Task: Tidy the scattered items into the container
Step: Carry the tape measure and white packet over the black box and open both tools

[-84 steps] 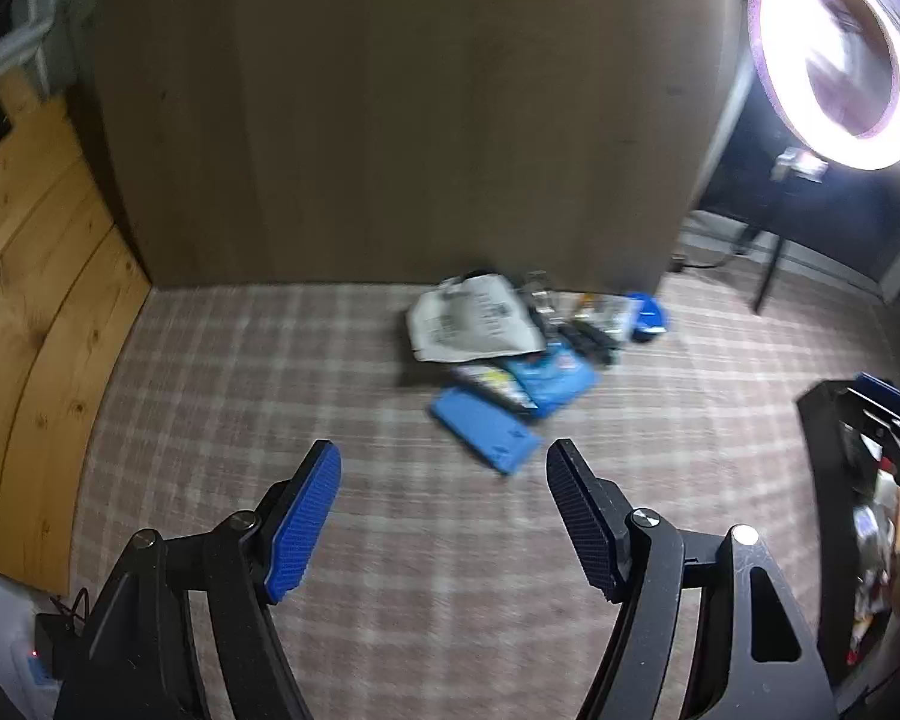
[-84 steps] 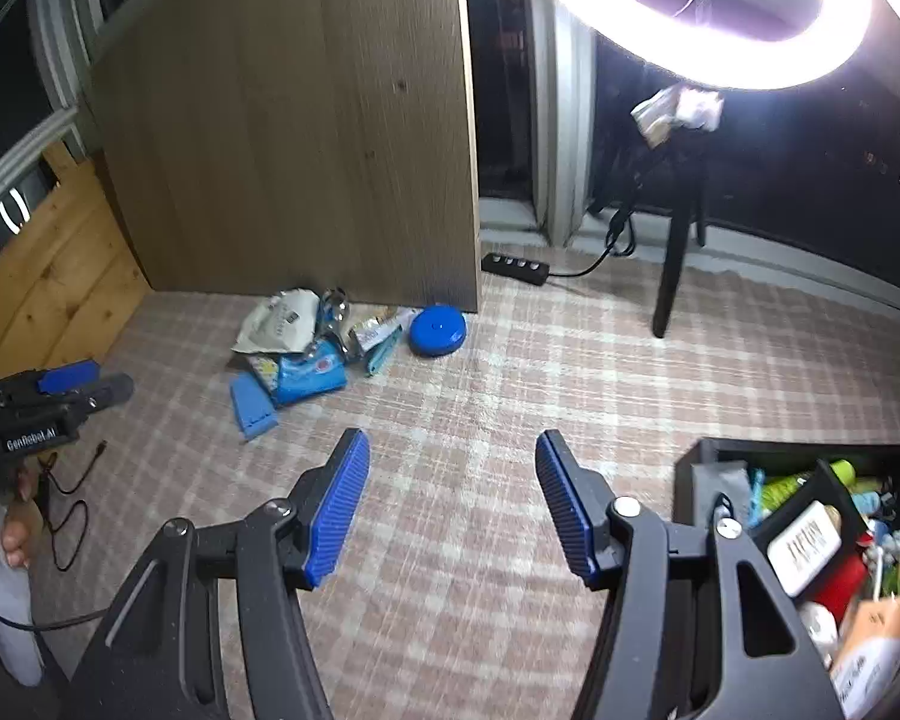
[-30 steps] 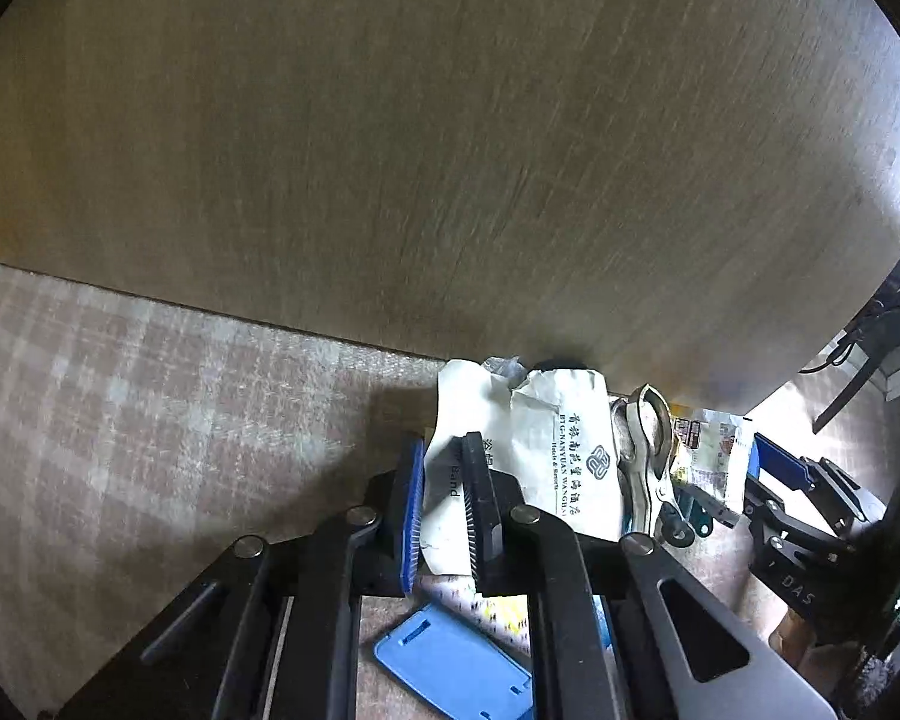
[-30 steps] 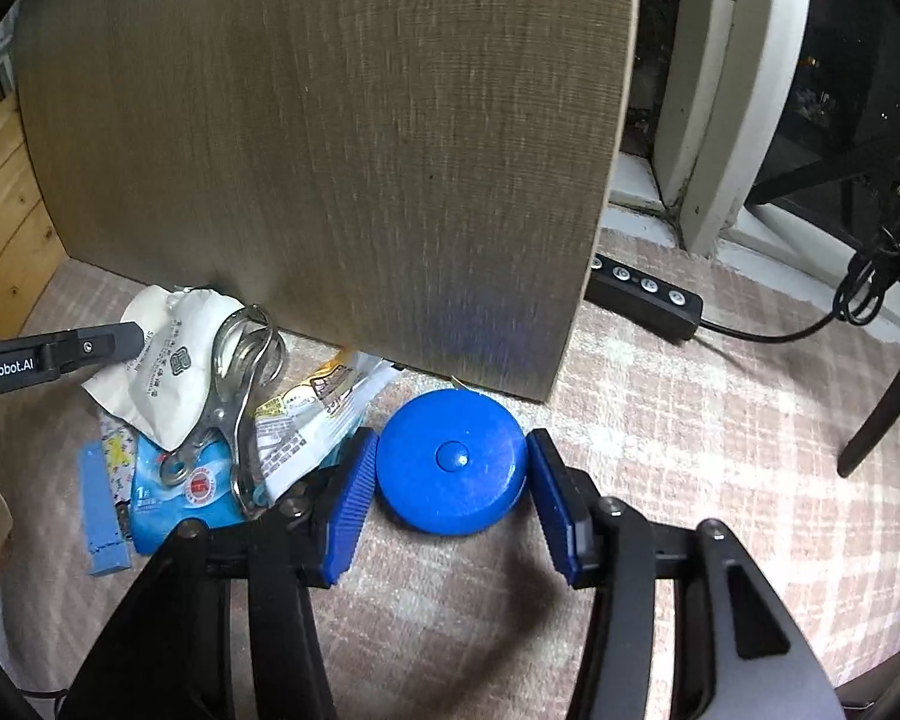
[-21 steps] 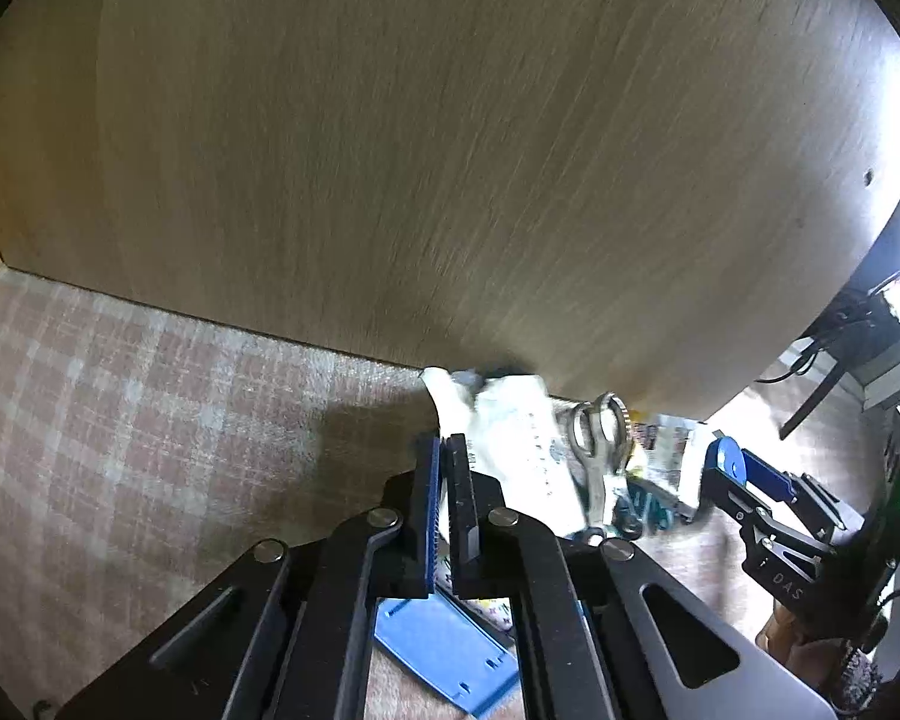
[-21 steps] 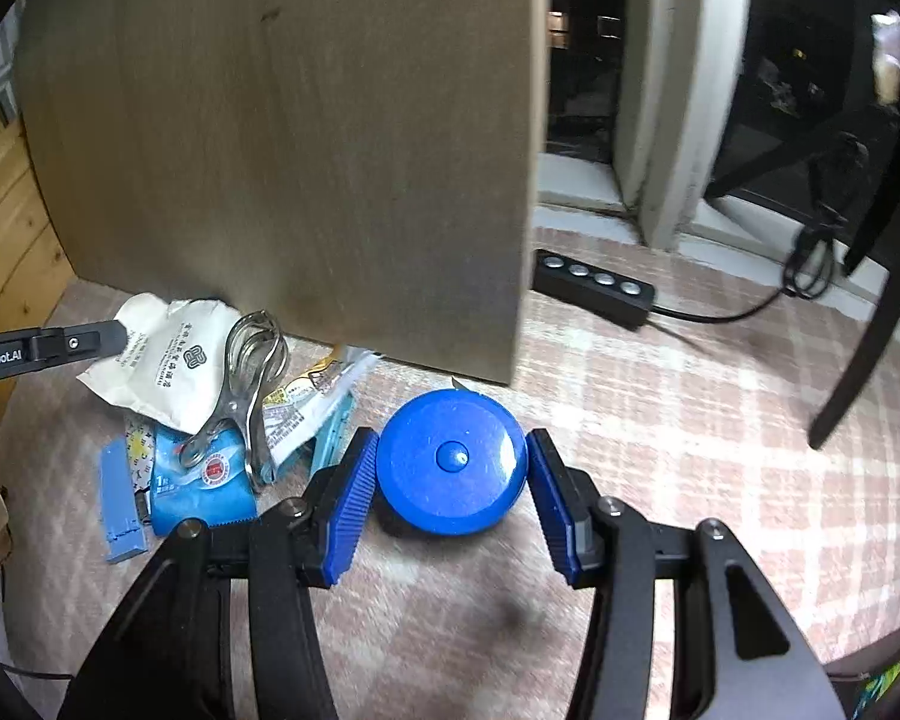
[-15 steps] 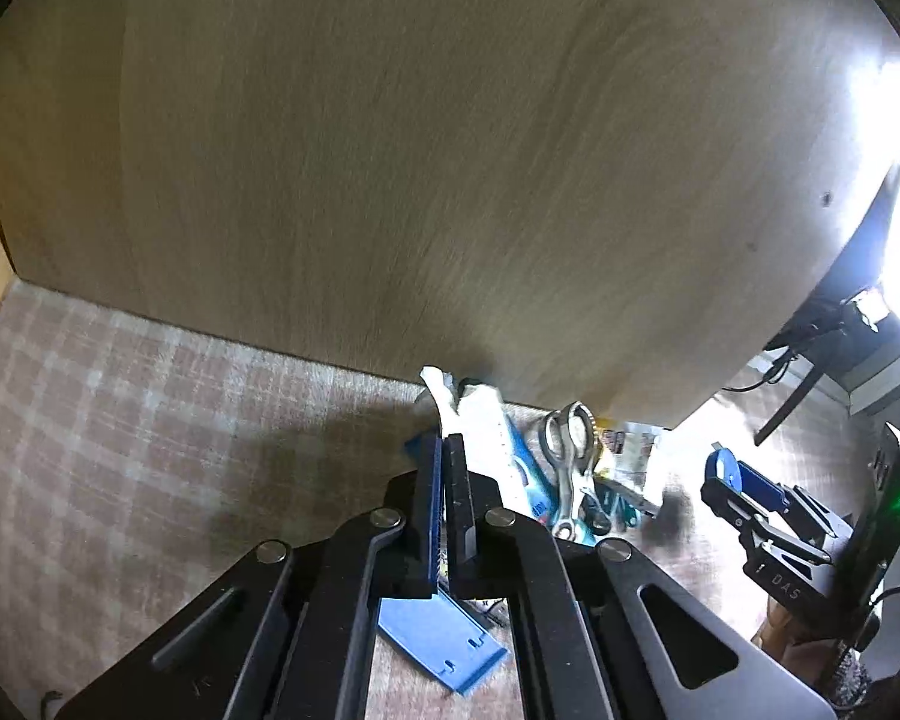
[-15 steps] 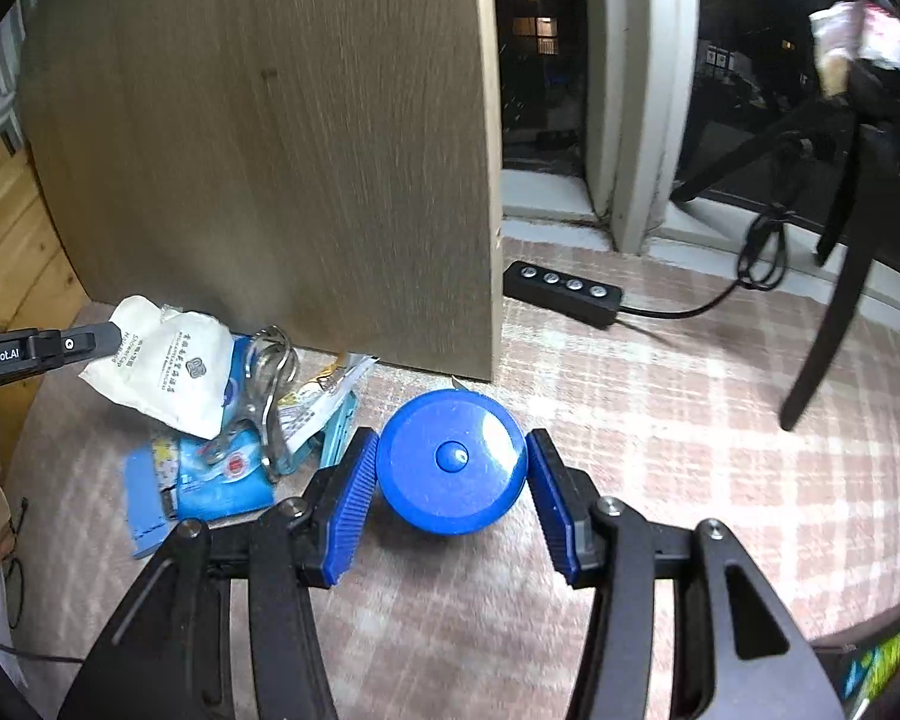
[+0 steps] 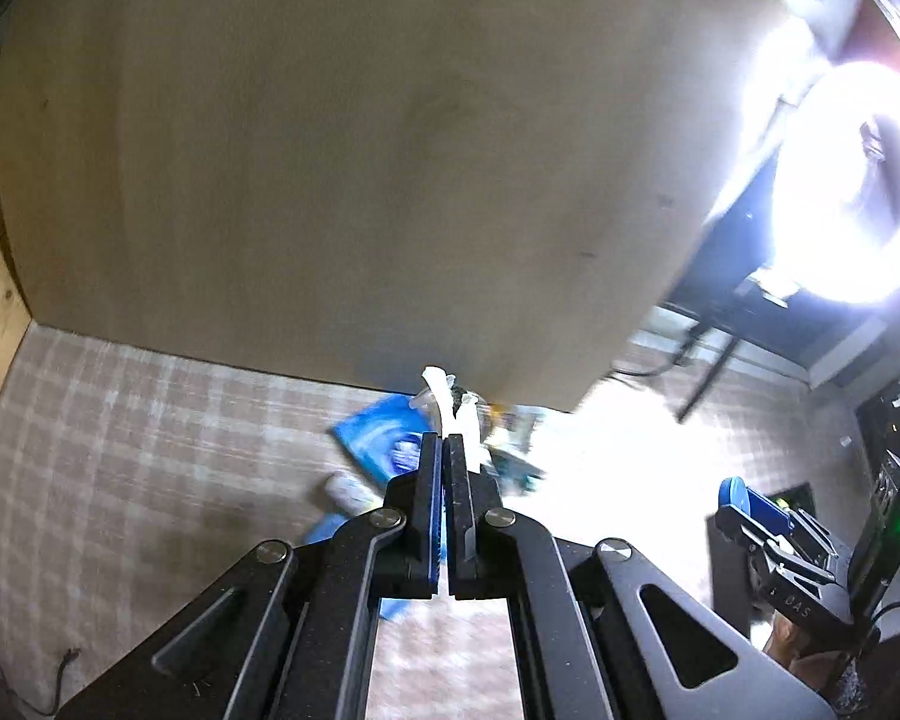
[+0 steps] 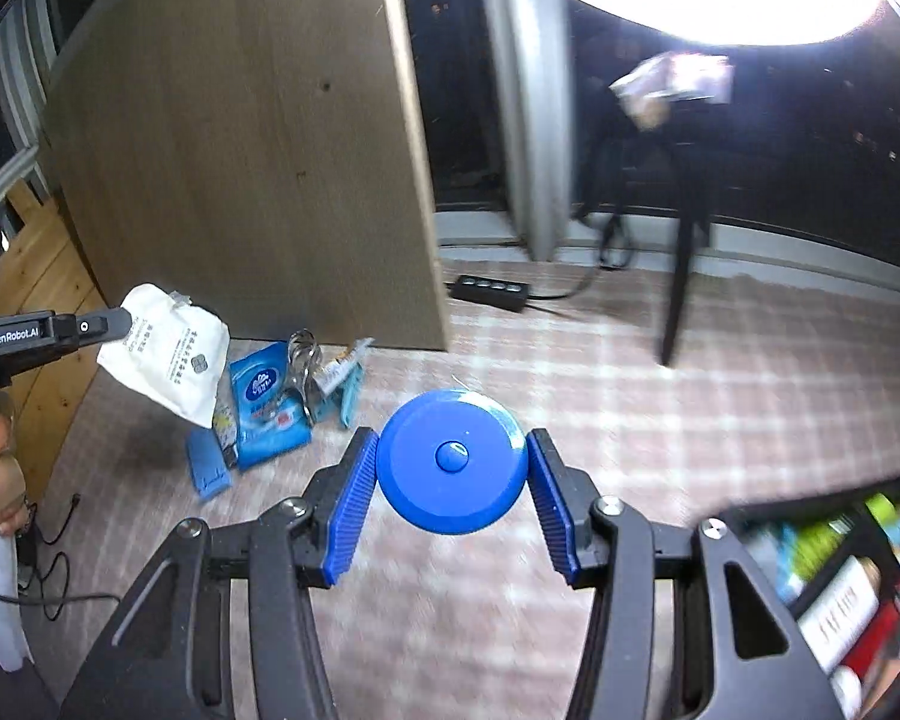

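Observation:
My left gripper (image 9: 446, 450) is shut on a white pouch (image 9: 444, 402) and holds it edge-on above the plaid mat; from the right wrist view the white pouch (image 10: 168, 354) hangs in the air at the left gripper's tip (image 10: 117, 319). My right gripper (image 10: 450, 468) is shut on a round blue disc (image 10: 450, 462), lifted off the mat. The black container (image 10: 840, 588), full of items, is at the lower right. A blue tissue pack (image 10: 264, 402), metal scissors (image 10: 306, 372), a snack wrapper (image 10: 345, 372) and a blue flat piece (image 10: 207, 468) lie on the mat.
A tall wooden panel (image 10: 240, 150) stands behind the pile. A black power strip (image 10: 492, 288) and cable lie by the window. A ring light (image 9: 846, 204) on a black stand (image 10: 681, 276) stands to the right. A wooden floor edge (image 10: 36, 276) is at the left.
Both grippers have lifted and pulled back from the pile, the left with the white pouch, the right with the blue disc. The container has come into the right wrist view.

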The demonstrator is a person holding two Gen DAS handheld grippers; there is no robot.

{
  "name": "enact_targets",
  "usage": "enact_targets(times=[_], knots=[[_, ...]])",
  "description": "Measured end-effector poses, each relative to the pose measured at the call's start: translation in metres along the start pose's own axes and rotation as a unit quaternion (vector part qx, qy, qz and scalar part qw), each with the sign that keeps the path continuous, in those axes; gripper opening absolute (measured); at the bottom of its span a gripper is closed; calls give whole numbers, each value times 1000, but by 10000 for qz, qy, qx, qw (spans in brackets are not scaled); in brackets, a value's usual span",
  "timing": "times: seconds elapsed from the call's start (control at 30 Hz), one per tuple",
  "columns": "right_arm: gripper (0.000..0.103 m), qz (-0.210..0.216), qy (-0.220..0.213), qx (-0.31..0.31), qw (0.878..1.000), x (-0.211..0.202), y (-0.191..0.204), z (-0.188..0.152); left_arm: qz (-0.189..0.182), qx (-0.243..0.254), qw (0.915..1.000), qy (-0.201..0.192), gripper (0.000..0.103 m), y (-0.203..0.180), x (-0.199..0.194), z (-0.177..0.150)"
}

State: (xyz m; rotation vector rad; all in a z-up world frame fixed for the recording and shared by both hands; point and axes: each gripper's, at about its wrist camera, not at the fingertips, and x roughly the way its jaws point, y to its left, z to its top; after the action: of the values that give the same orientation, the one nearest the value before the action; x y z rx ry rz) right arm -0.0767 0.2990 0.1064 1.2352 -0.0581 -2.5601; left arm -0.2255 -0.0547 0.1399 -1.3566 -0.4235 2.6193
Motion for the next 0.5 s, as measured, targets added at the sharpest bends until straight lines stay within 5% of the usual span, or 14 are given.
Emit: enact_targets(times=[0.23, 0.5], knots=[[49, -608, -221, 440, 9969, -83, -59, -36, -585, 635, 9962, 77, 0, -85, -19, -23], [49, -1683, -257, 1170, 9784, -176, -151, -95, -1461, 1424, 9782, 381, 0, -215, -29, -57]])
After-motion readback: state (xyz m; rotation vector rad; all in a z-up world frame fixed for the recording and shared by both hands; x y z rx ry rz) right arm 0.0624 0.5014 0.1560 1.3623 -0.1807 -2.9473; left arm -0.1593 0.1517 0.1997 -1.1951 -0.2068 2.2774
